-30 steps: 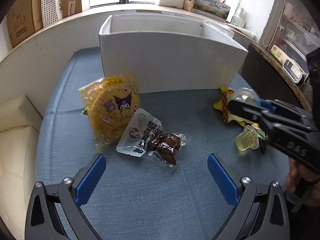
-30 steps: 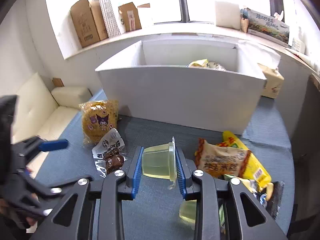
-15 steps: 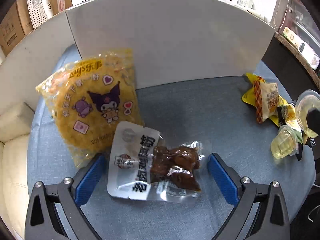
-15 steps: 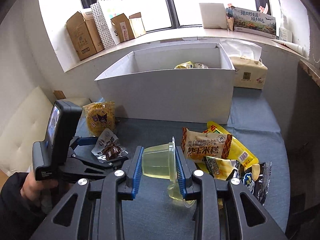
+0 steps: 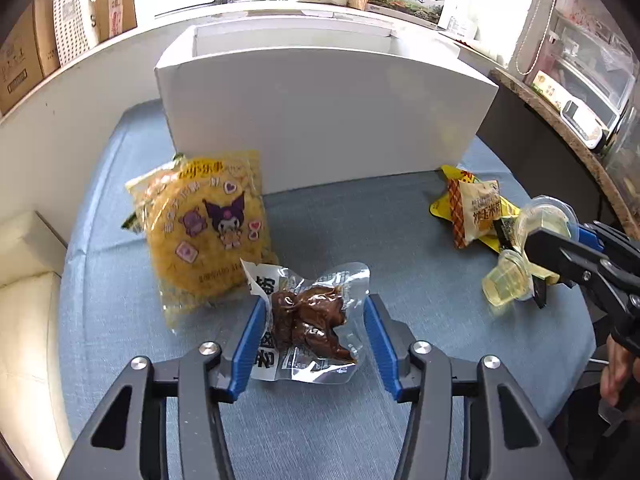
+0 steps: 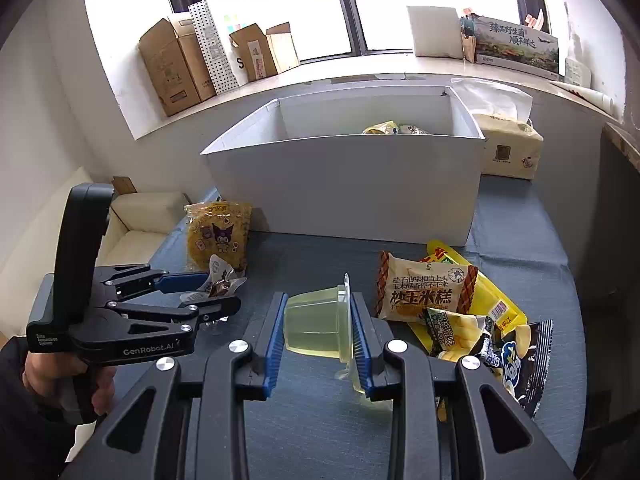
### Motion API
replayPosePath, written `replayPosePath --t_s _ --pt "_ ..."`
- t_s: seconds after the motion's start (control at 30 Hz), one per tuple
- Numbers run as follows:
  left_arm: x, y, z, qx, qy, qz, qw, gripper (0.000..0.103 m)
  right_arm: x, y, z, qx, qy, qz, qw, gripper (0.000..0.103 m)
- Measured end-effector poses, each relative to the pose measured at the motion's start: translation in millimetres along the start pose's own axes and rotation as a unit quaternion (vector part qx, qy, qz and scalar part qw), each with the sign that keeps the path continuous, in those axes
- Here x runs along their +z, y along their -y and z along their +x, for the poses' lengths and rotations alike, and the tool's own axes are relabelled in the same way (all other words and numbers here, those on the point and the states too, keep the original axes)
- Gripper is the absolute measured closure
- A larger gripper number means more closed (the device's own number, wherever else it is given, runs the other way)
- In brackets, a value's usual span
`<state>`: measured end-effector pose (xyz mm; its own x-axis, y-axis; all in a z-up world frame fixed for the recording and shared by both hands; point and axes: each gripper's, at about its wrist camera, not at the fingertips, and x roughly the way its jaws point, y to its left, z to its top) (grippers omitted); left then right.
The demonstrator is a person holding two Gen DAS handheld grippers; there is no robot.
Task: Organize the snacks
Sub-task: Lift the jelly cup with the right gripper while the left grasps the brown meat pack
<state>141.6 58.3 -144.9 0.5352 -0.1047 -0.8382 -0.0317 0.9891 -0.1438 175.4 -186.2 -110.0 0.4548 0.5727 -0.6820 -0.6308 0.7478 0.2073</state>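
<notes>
My left gripper [image 5: 312, 334] is shut on a clear pouch of brown braised meat [image 5: 310, 320] and holds it lifted off the blue cloth; it also shows in the right wrist view [image 6: 222, 284]. My right gripper [image 6: 318, 338] is shut on a pale yellow jelly cup [image 6: 316, 326] held on its side above the table; the cup also shows in the left wrist view [image 5: 542, 222]. A yellow Kuromi noodle pack [image 5: 208, 228] lies left of the white box [image 5: 320, 120]. A second jelly cup [image 5: 504, 282] sits on the cloth.
A pile of snack packets [image 6: 448, 300] lies at the right of the table, with a black packet [image 6: 516, 356] at its near edge. The white box holds a few packets [image 6: 394, 128]. A tissue pack [image 6: 508, 152] stands behind it. Cardboard boxes [image 6: 176, 64] line the windowsill.
My left gripper closed on the meat pouch and lifted it, tilting back so the box top shows again. My right gripper kept holding the jelly cup and barely moved.
</notes>
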Motion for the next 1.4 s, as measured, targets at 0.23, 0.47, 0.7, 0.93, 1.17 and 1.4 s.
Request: replayPosePath --t_s 0.23,0.47,0.7,0.93,1.17,1.4 --pt "-16.4 -10.1 -33.4 -0.015 0.027 -0.016 0.9994 0.074 1.4 -0.9 -2.8 -0.003 0.003 -0.001 1.000 0.070" --pt "-18.4 -9.6 -27.8 -0.010 0.005 -0.008 0.9999 0.068 -1.1 -2.5 3.0 0.000 -0.004 -0.002 1.000 0.070" --pt "-24.2 -6.1 -10.4 -0.013 -0.006 0.007 0.9999 0.046 -1.3 -3.9 3.4 0.005 -0.002 -0.002 1.000 0.070" --pt "-42.5 -15.5 -3.0 0.011 -0.005 0.003 0.9999 0.011 -3.8 -4.6 6.5 0.011 -0.007 -0.002 1.000 0.070" --pt "-41.1 -32.1 -6.5 0.011 -0.007 -0.008 0.9999 0.011 -4.9 -3.6 9.5 0.015 -0.010 0.000 1.000 0.070" --pt "-35.9 -19.5 7.7 0.037 -0.006 0.003 0.9993 0.016 -6.5 -4.6 13.4 0.017 -0.016 0.001 1.000 0.070"
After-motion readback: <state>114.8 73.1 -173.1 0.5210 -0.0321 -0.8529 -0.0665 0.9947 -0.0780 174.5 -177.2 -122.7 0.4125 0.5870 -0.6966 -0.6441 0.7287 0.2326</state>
